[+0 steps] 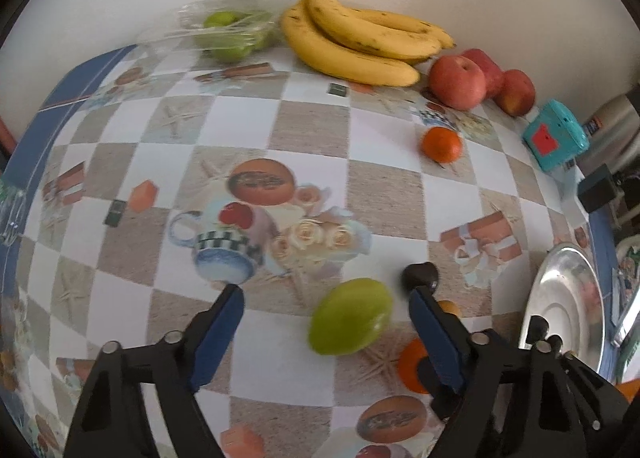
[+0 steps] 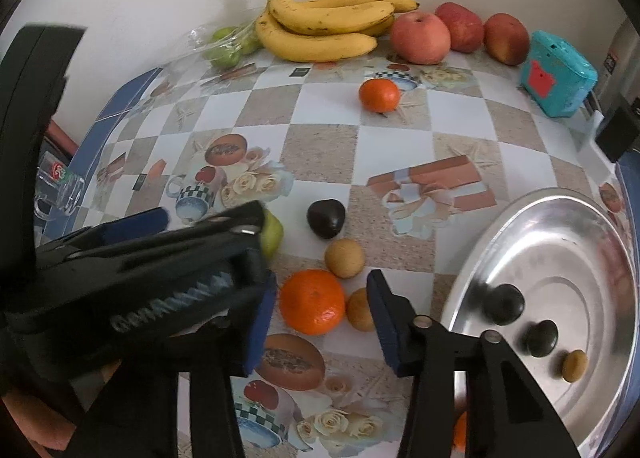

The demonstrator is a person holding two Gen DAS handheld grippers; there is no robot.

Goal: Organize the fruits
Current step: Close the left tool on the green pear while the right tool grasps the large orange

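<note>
Green and blurred: a pear-like fruit (image 1: 350, 316) on the checked counter (image 1: 308, 98), lying between the blue pads of the left gripper (image 1: 326, 296). Jaws there wide apart, with a clear gap on each side of the fruit and no pad touching it.

Just beside its far pad, a dark plum (image 2: 326, 218). Close to that, a tan round fruit (image 2: 344, 258).

In the right wrist view, an orange (image 2: 312, 302) sitting between the pads of the right gripper (image 2: 322, 282), together with a second tan fruit (image 2: 358, 310) partly hidden behind the right-hand pad. Jaws narrower here but still apart. The orange looks hard up against the left-hand pad; cannot tell whether either pad actually presses.

To the right, a metal tray (image 2: 480, 258) near the counter's edge, holding two dark fruits (image 2: 506, 304) and one small tan one (image 2: 574, 366).

Along the wall at the back: a clear bag of green fruits (image 1: 228, 32), a bunch of bananas (image 1: 352, 46), then three red apples (image 1: 456, 82) in a row. Near the apples, out on the open counter, a smaller orange (image 1: 440, 144). Beyond the apples, a teal box (image 2: 556, 74) with a red patch.
</note>
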